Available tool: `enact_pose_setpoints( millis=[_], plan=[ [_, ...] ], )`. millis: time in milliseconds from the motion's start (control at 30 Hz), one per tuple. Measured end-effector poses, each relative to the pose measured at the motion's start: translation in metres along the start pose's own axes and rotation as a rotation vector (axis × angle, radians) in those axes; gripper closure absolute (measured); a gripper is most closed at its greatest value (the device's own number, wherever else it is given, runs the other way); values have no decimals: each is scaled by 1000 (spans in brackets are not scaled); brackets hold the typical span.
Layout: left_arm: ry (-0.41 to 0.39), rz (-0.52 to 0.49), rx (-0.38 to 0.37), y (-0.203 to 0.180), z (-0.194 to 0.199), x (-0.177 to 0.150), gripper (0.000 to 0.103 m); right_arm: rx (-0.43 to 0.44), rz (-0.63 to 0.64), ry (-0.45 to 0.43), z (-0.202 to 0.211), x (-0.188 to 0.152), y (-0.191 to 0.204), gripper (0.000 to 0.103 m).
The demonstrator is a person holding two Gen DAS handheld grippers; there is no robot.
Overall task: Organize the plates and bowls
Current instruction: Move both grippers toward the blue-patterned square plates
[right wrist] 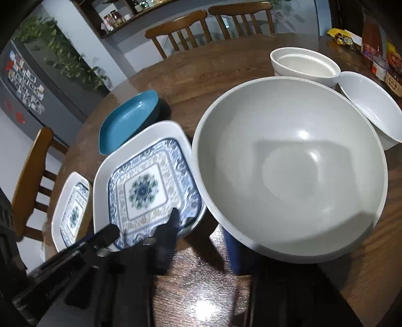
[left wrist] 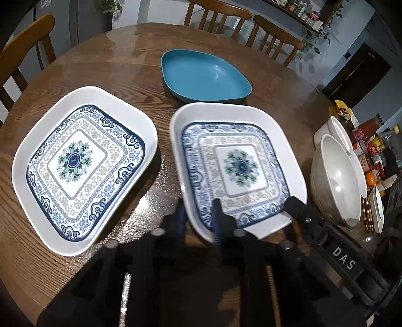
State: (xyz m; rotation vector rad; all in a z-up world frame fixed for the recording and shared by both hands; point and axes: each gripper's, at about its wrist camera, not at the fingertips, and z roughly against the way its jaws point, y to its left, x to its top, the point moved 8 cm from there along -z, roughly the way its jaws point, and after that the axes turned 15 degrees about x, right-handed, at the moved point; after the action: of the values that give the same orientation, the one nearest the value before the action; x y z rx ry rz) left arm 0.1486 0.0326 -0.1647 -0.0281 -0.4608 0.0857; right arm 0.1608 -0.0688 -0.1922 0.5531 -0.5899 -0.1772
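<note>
Two white square plates with blue patterns lie on the round wooden table (left wrist: 113,63). My left gripper (left wrist: 199,216) is shut on the near-left rim of the right plate (left wrist: 238,166), one finger inside and one outside. My right gripper (right wrist: 203,236) pinches the near-right corner of that plate (right wrist: 145,186); it shows as a black finger (left wrist: 291,206) in the left wrist view. The other plate (left wrist: 80,163) sits flat to the left, untouched. A teal bowl (left wrist: 203,73) stands just behind the held plate. A large grey bowl (right wrist: 289,163) is close on the right, its rim over my right finger.
Two white bowls (right wrist: 304,65) (right wrist: 371,105) stand behind the grey one. Jars, bottles and snack packets (left wrist: 369,143) crowd the table's right edge. Wooden chairs (left wrist: 218,15) ring the table, and a fridge (right wrist: 22,83) stands at the left.
</note>
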Motion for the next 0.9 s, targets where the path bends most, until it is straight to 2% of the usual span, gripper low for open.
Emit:
enact_pose_setpoints(
  millis=[233, 533, 700, 900],
  plan=[
    [-3, -34, 13, 1, 6, -10, 94, 22, 16, 30, 9, -10, -1, 79],
    [-67, -119, 24, 6, 37, -40, 94, 119, 29, 87, 39, -45, -2, 79],
    [-57, -154, 47, 11, 39, -54, 94, 141, 33, 106, 48, -55, 1, 79],
    [-41, -130, 71, 21, 35, -54, 94, 148, 64, 137, 39, -61, 13, 79]
  ],
)
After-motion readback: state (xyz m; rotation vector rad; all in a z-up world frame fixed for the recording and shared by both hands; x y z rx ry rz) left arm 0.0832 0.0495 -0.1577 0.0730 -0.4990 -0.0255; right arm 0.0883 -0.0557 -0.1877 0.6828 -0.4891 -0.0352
